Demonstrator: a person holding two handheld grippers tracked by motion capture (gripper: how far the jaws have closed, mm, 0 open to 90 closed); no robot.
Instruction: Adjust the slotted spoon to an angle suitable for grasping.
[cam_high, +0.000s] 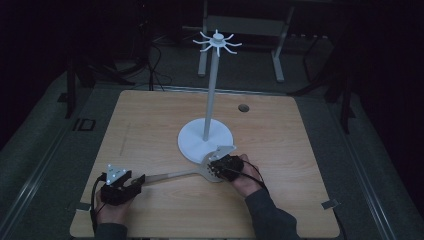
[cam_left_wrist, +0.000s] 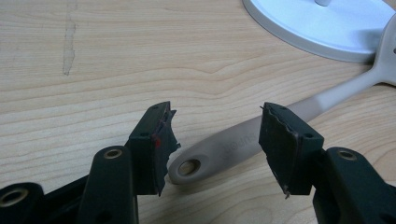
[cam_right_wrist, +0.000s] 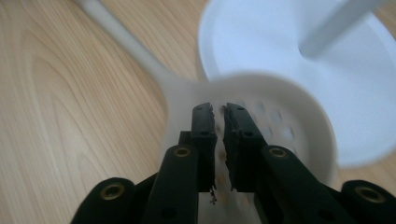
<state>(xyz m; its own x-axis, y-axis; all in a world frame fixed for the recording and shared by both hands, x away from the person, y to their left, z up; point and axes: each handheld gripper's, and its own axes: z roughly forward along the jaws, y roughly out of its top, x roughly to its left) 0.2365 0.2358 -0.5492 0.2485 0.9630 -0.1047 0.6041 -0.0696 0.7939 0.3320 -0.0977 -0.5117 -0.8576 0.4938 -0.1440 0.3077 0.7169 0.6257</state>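
Nearest the camera, the left hand-held gripper stands with its jaws apart astride the handle end of a slotted spoon, not pressing it. That spoon lies flat on the tabletop, its perforated bowl just beside the white stand. Over the bowl, the right hand-held gripper has its jaws nearly together with nothing visibly pinched between them. Likely light, stiff, smooth plastic; the flat handle near its hanging hole looks the surest hold.

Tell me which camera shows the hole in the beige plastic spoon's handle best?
The left gripper view: the hole sits close and sharp at the handle's end. The high view shows the whole beige plastic slotted spoon small; the right gripper view shows its blurred bowl.
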